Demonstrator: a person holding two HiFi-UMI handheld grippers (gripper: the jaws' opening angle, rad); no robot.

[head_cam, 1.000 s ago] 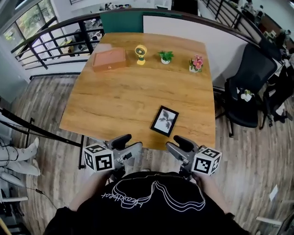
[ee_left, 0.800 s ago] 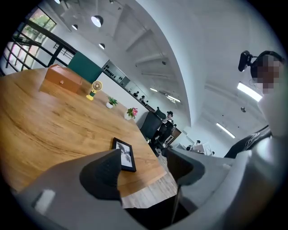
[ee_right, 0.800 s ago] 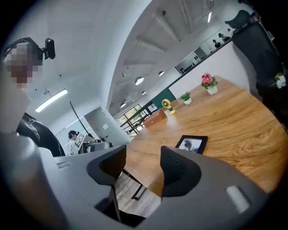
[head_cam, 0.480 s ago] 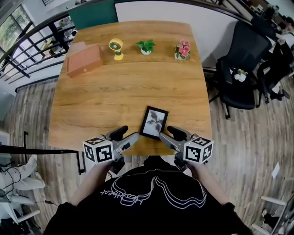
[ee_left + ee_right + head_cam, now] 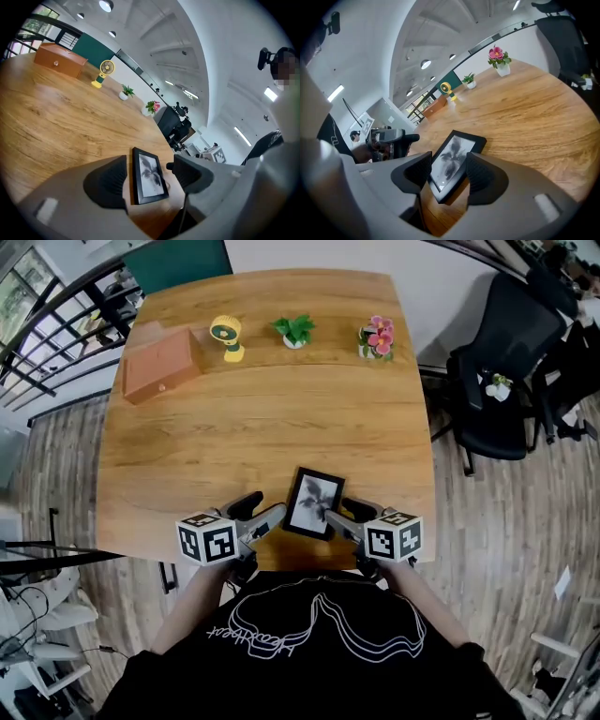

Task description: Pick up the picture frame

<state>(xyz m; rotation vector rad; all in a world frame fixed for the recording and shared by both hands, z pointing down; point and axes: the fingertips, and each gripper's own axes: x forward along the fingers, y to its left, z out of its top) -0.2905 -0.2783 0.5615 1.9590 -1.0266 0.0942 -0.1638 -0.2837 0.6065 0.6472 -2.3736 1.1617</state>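
The picture frame (image 5: 312, 502), black-edged with a grey plant print, lies flat near the front edge of the wooden table (image 5: 234, 437). In the head view my left gripper (image 5: 258, 512) sits at the frame's left side and my right gripper (image 5: 349, 515) at its right side. Both are open. In the left gripper view the frame (image 5: 149, 176) shows between the spread jaws of the left gripper (image 5: 149, 173), untouched by either pad. In the right gripper view the frame (image 5: 454, 161) lies likewise between the jaws of the right gripper (image 5: 449, 172), with its near corner low between them.
Along the table's far edge stand a wooden box (image 5: 159, 365), a yellow desk fan (image 5: 225, 337), a small green plant (image 5: 294, 330) and a pot of pink flowers (image 5: 377, 337). A black office chair (image 5: 497, 381) stands to the table's right, a railing to its left.
The person has come up to the table. Both grippers have moved forward from off the front edge to either side of the frame, which has not moved.
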